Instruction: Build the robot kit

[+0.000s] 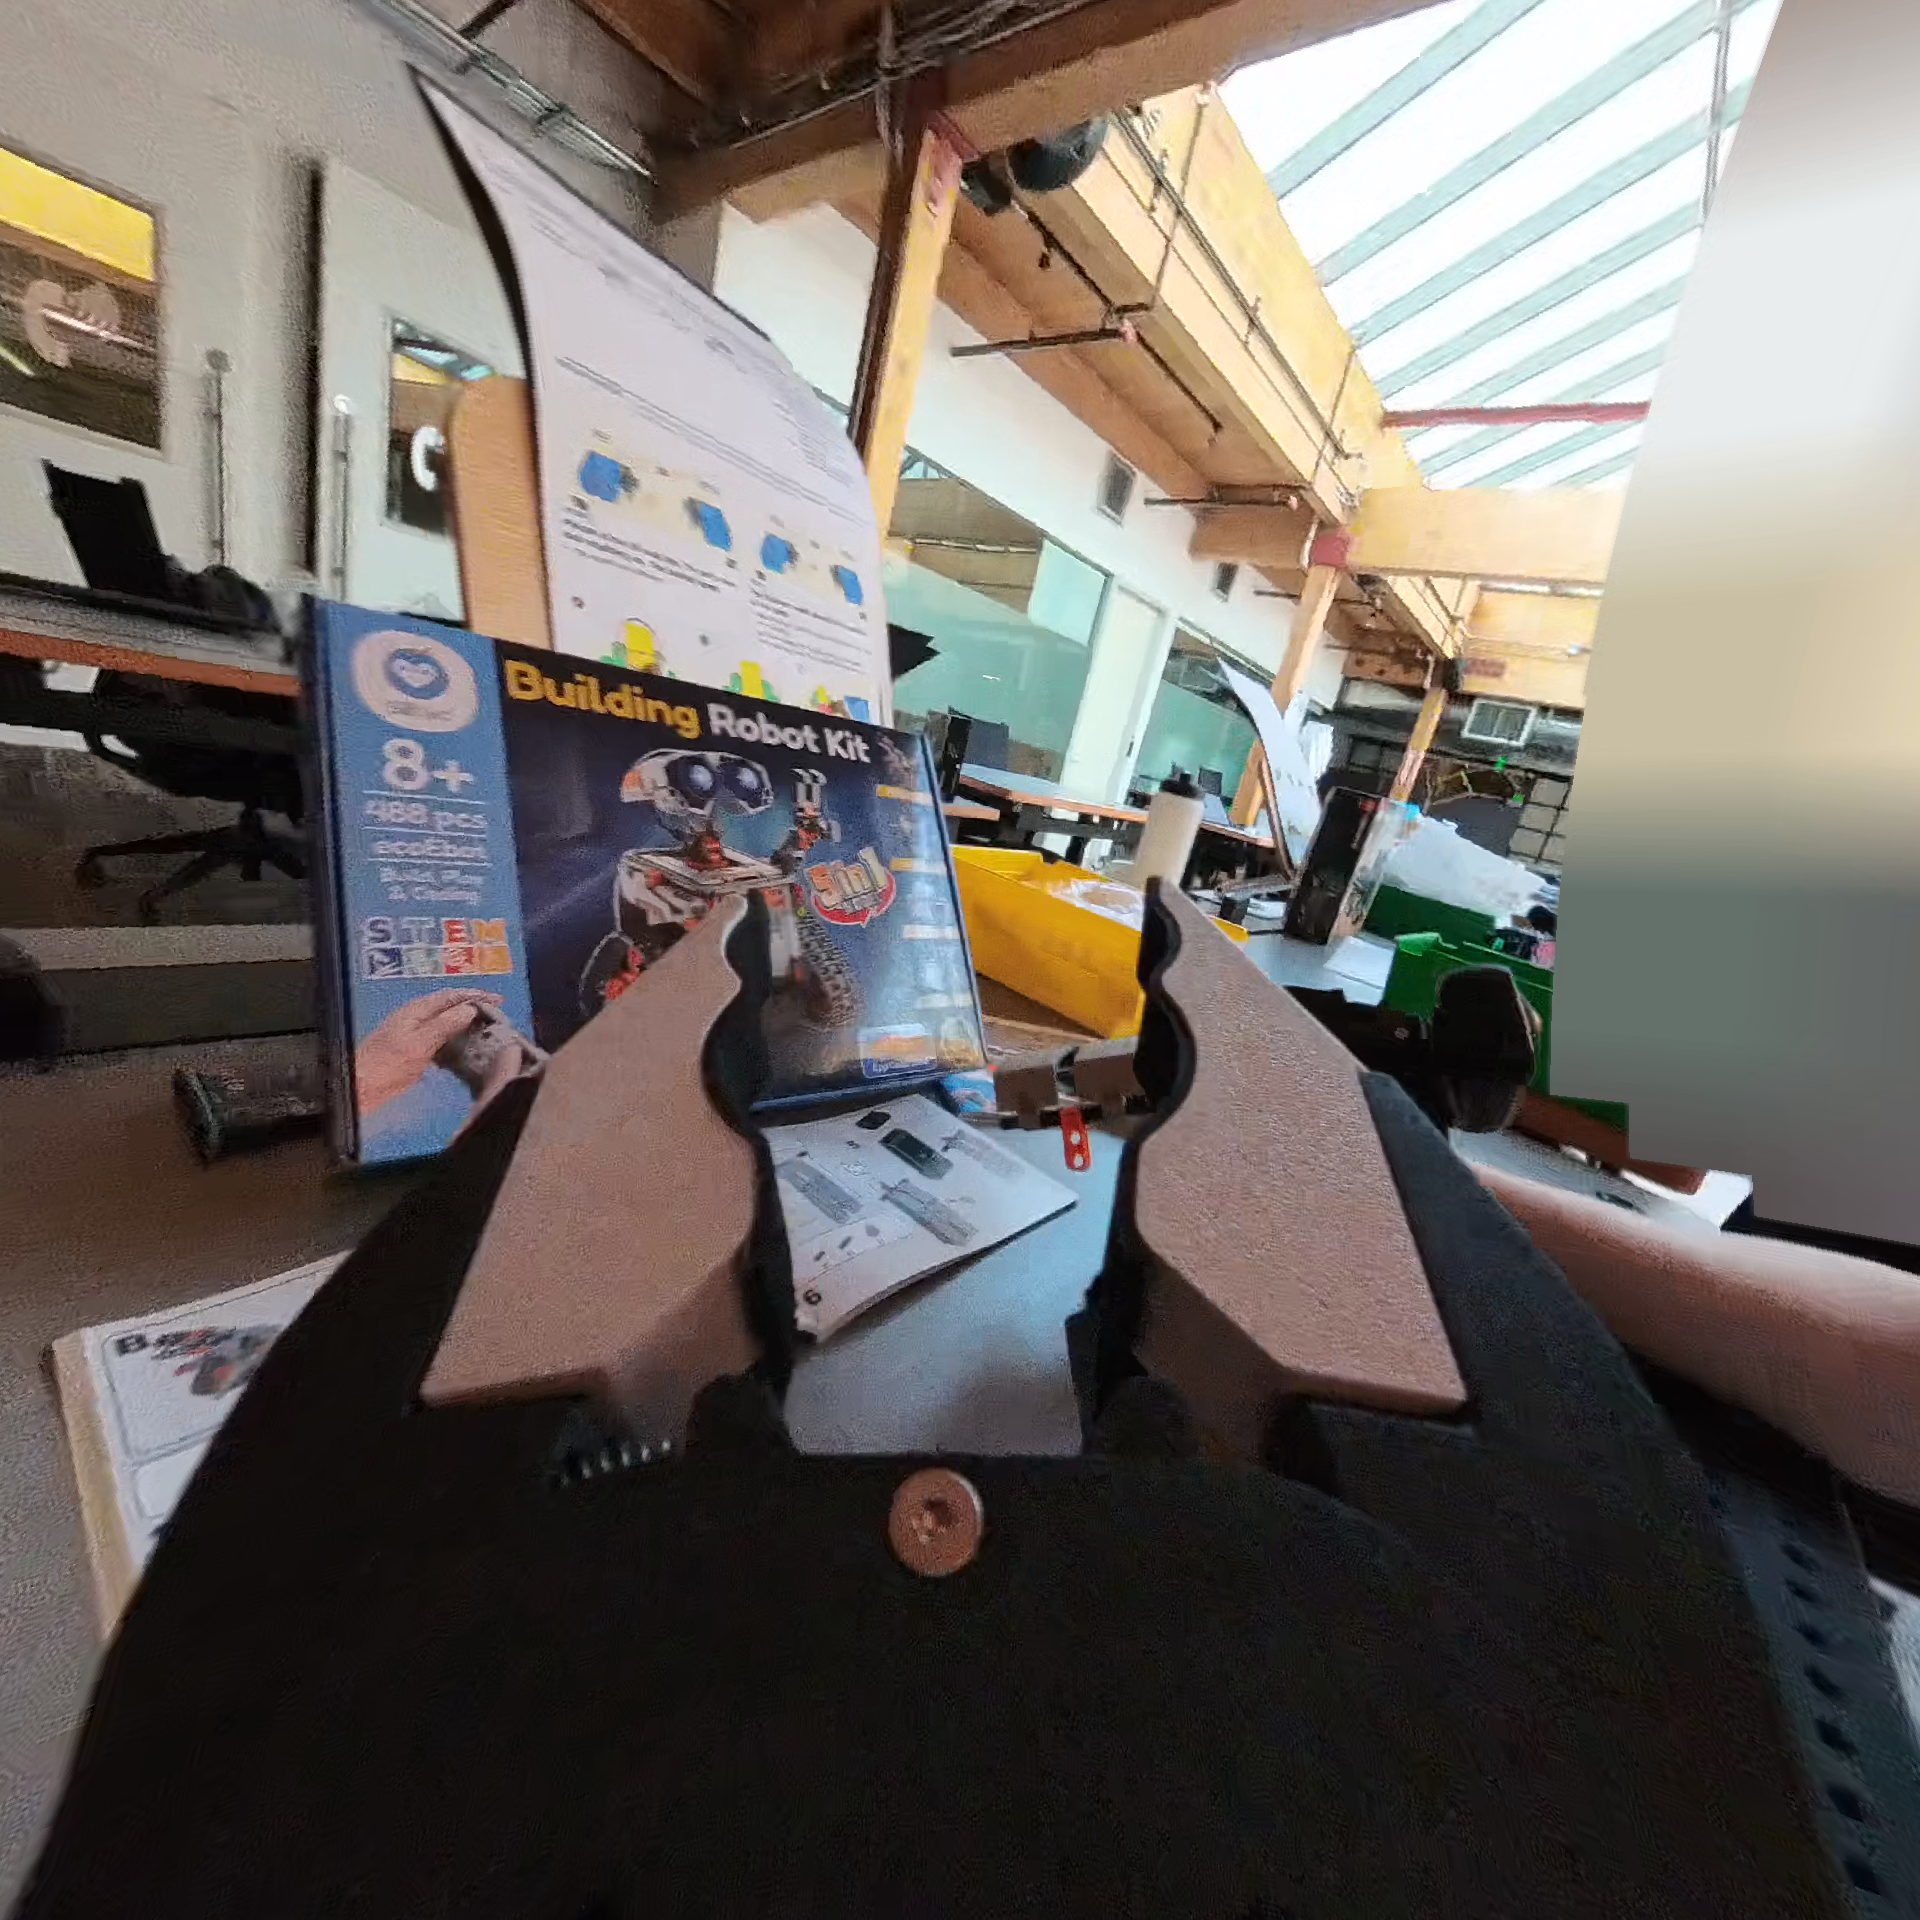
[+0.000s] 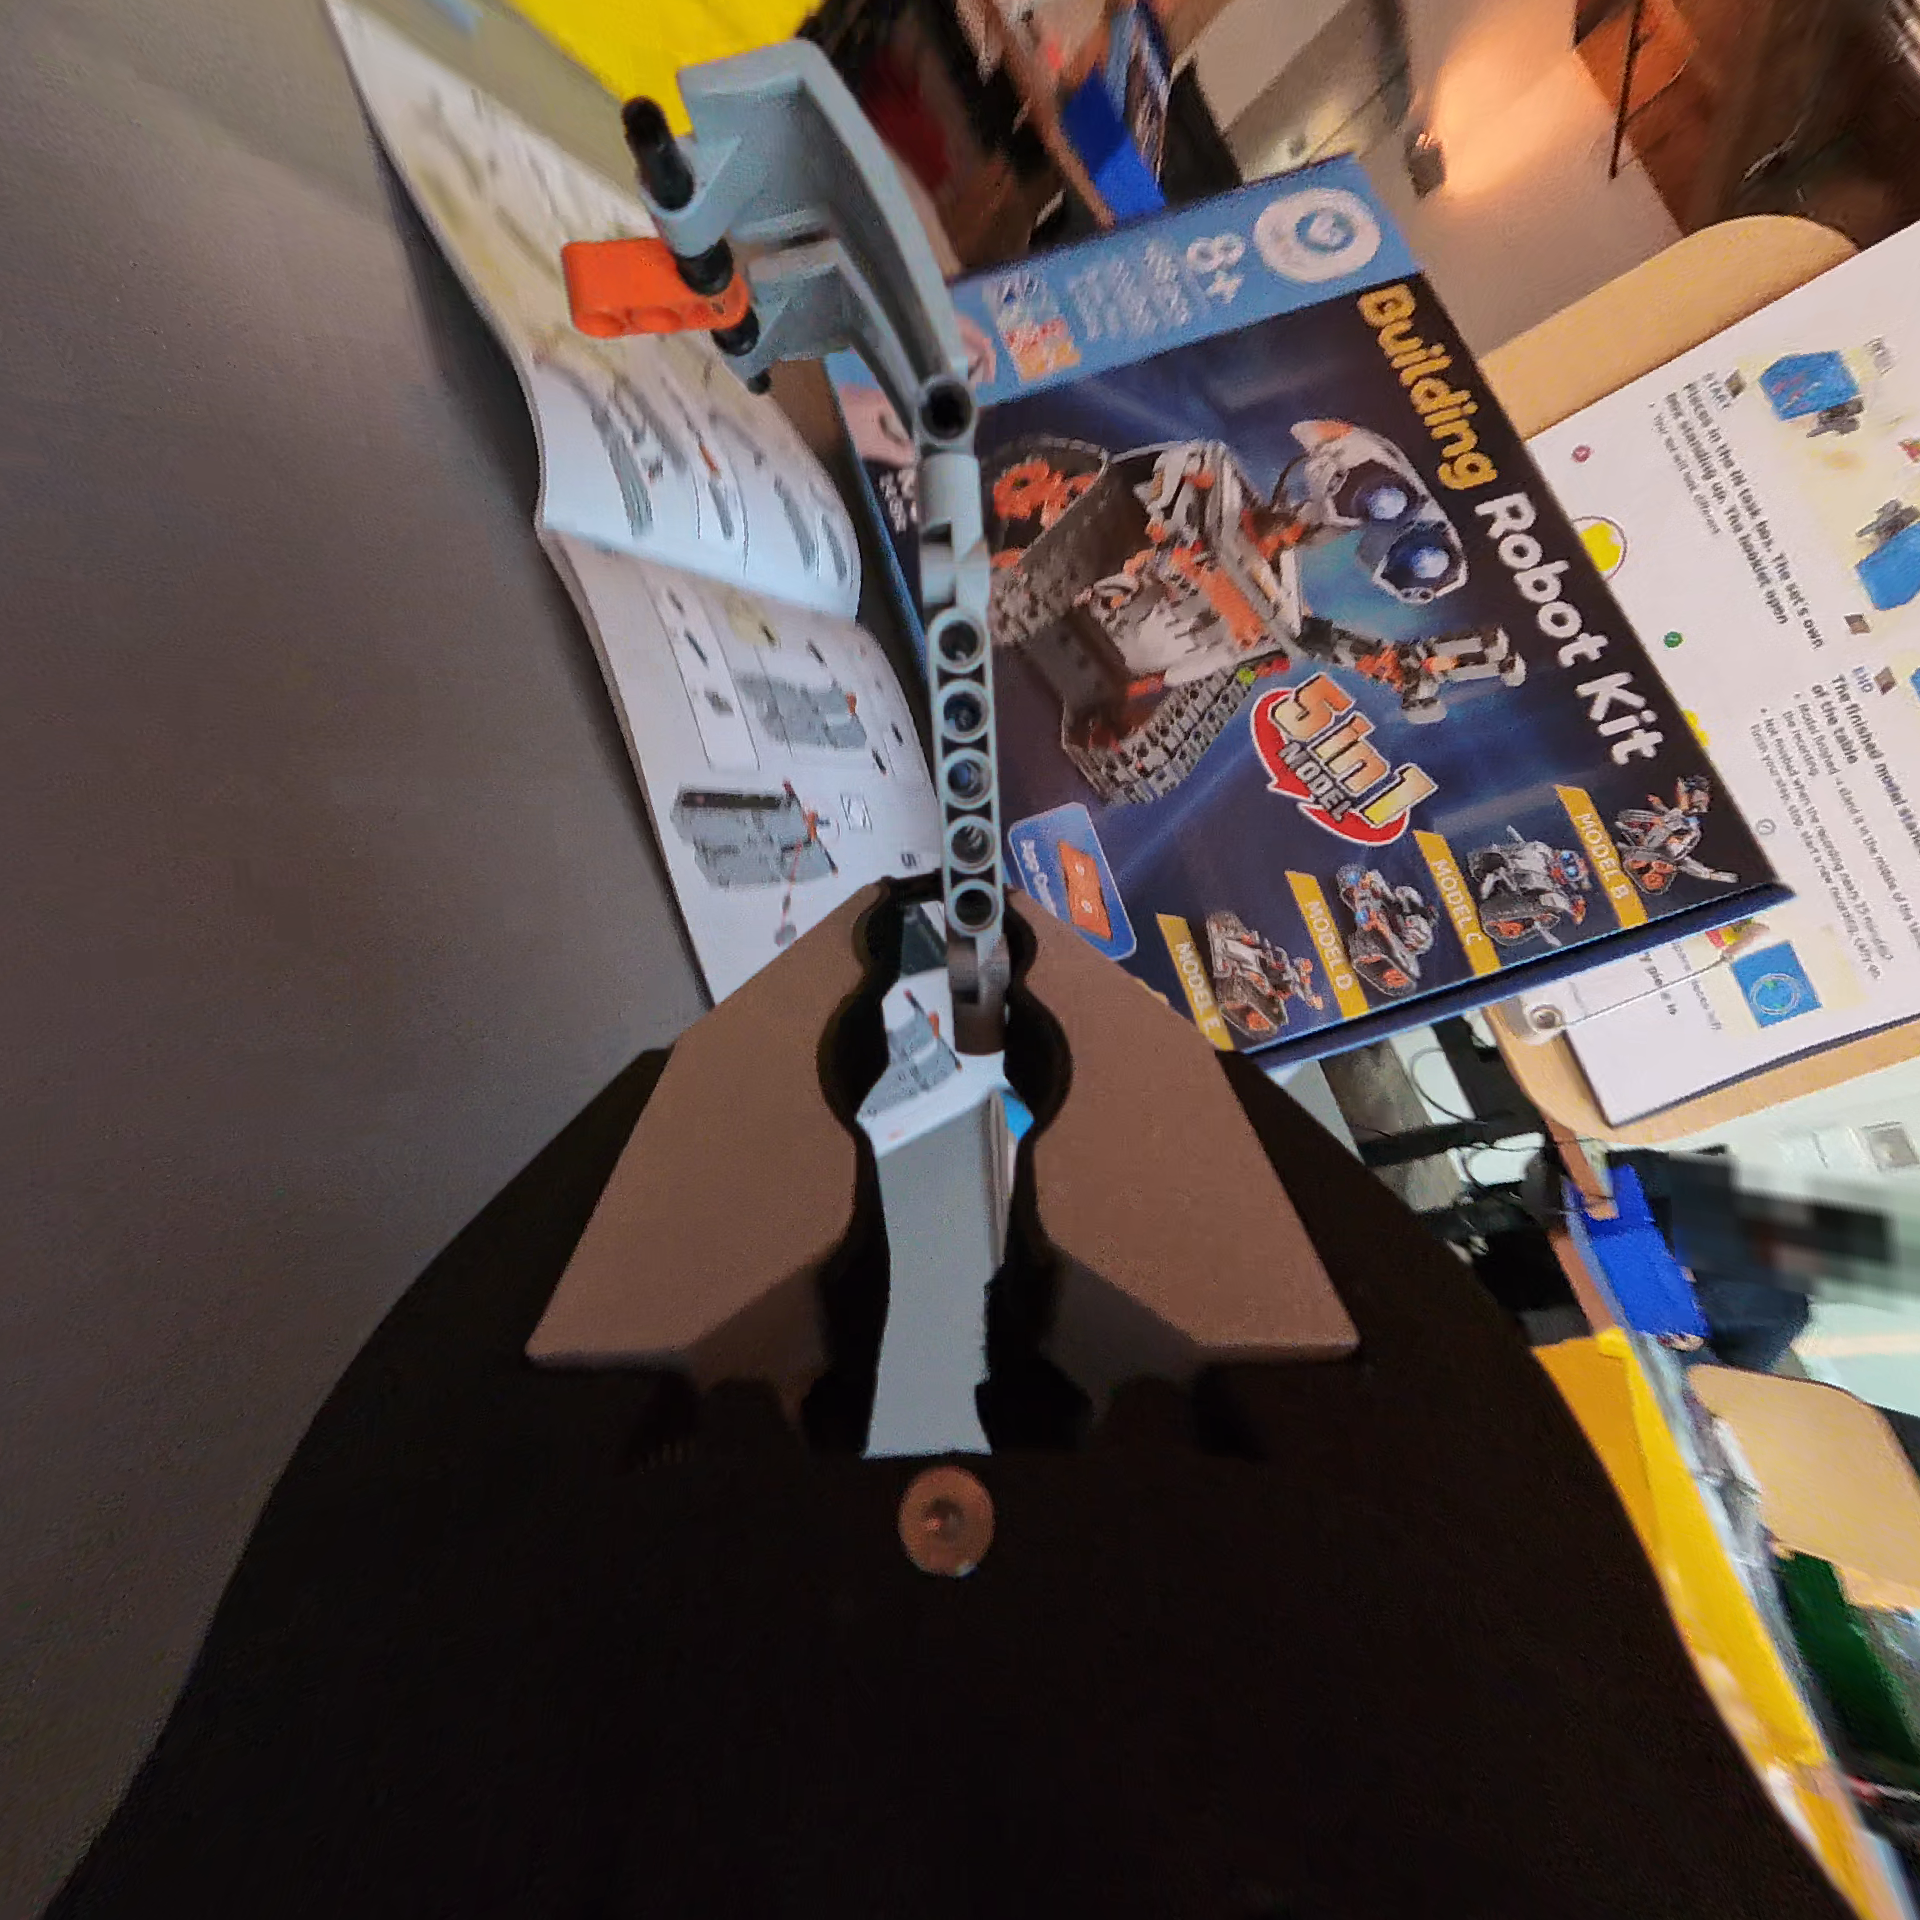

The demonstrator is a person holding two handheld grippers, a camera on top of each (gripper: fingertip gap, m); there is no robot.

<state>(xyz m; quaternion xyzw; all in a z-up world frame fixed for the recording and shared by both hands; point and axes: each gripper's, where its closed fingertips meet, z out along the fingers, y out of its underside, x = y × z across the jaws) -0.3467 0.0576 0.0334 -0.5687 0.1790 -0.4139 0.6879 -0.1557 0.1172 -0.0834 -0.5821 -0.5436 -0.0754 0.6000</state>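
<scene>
- The left claw (image 1: 951, 935) hung level above the bench (image 1: 935, 1382), fingers spread and empty.
- The right claw (image 2: 951, 935), rolled sideways, pinched a grey beam assembly (image 2: 961, 727).

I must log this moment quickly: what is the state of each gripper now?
Left gripper: open, jaws wide apart, holding nothing.
Right gripper: shut on the grey building-kit beam assembly.

Blue box (image 1: 644, 883), yellow tray (image 1: 1039, 935), grey beam (image 2: 961, 707)

kit box (image 1: 644, 883) — printed lettering | propped sheet (image 1: 686, 436) — text | booklet (image 2: 727, 665) — diagrams
</scene>
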